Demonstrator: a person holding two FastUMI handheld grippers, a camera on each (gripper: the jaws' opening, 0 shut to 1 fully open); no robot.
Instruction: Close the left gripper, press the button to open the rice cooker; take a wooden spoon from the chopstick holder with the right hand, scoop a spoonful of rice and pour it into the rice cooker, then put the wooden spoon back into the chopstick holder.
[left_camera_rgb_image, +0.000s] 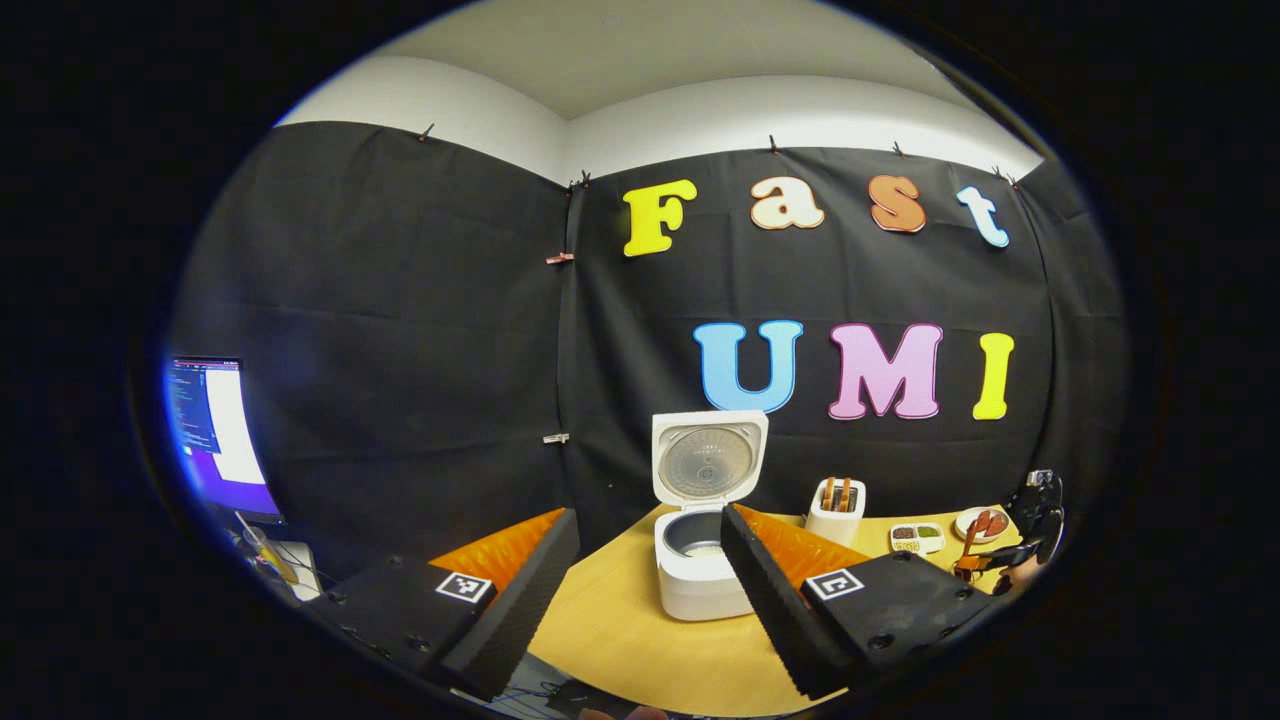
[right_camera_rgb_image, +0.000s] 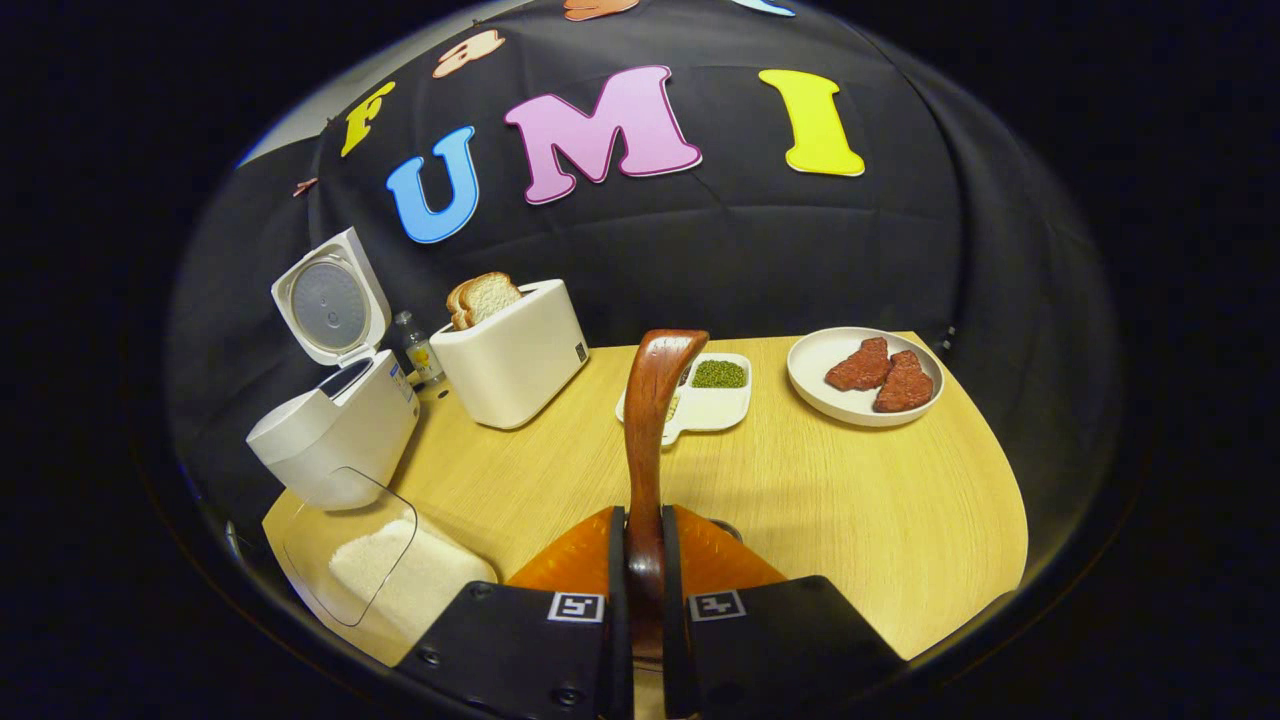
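Beside the open rice cooker (right_camera_rgb_image: 335, 415), a clear box of rice (right_camera_rgb_image: 390, 575) waits. Right gripper (right_camera_rgb_image: 640, 570) is clenched on the wooden spoon (right_camera_rgb_image: 650, 420); left gripper (left_camera_rgb_image: 650, 570) hangs released. Next, probably: dip the bowl low and lift level to avoid spilling.

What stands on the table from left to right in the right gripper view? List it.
White rice cooker with raised lid → white toaster holding bread slices → white divided dish of green beans → round white plate with two reddish meat pieces.
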